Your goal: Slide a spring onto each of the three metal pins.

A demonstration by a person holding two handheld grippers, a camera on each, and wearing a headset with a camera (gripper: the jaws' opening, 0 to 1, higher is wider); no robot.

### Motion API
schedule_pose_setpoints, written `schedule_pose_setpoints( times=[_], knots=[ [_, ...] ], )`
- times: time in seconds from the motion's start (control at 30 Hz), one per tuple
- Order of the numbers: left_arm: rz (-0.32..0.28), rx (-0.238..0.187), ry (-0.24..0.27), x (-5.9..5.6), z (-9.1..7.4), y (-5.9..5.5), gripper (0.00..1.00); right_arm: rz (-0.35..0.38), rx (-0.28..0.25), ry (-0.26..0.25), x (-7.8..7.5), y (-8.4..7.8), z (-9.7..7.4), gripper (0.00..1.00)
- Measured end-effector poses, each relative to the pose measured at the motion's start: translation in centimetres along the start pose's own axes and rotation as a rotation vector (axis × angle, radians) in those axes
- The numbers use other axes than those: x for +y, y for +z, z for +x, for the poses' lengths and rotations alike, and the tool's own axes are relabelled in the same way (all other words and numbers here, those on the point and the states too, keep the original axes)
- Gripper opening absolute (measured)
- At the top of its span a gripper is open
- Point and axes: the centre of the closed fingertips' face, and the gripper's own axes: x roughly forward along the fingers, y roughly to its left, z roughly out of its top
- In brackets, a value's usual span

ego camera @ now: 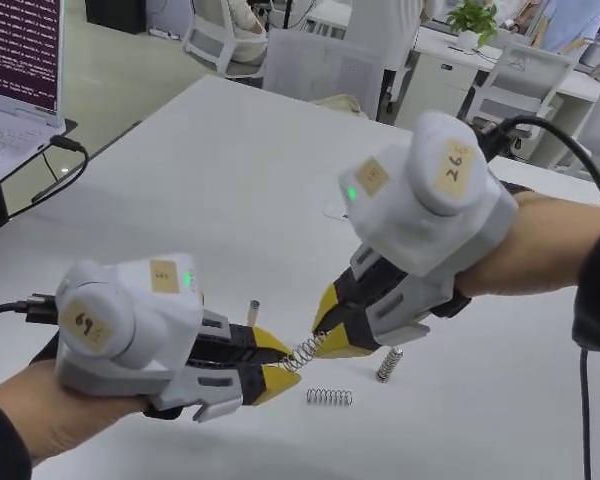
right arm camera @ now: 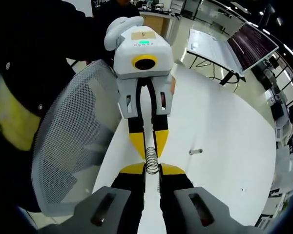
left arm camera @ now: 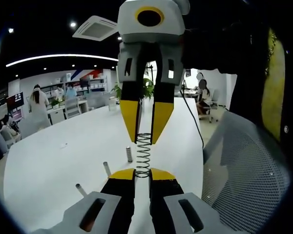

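Both grippers have the same spring [ego camera: 305, 352]: the left gripper [ego camera: 278, 362] is clamped on one end, the right gripper [ego camera: 330, 327] pinches the other, and the coil bridges the tips. It's light, bendy wire that's likely to bow or ping away, so best gripped at one end, leaving the bore free. An upright pin [ego camera: 253, 312] stands at ten o'clock of it, a loose spring [ego camera: 328, 397] lies at five, and a second loose spring [ego camera: 388, 364] at three.

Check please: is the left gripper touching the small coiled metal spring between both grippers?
Touching. The left gripper view shows the left gripper pinching one end of the small coiled metal spring.
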Motion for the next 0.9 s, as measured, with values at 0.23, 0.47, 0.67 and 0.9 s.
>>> schedule_pose_setpoints(
  times=[0.23,0.47,0.67,0.9],
  knots=[
    [0.006,0.001,-0.005,-0.05,0.18,-0.03,0.03,-0.016,0.020,0.008,0.12,0.28,-0.01,0.07],
    [0.023,0.014,-0.015,-0.22,0.50,-0.10,0.03,-0.024,0.041,0.014,0.20,0.41,0.07,0.07],
    [0.022,0.011,-0.018,-0.30,0.47,-0.14,0.02,-0.011,0.053,0.027,0.24,0.30,0.11,0.07],
    [0.030,0.011,-0.023,-0.42,0.54,-0.15,0.02,0.005,0.048,0.049,0.51,0.17,0.19,0.08]
  ],
)
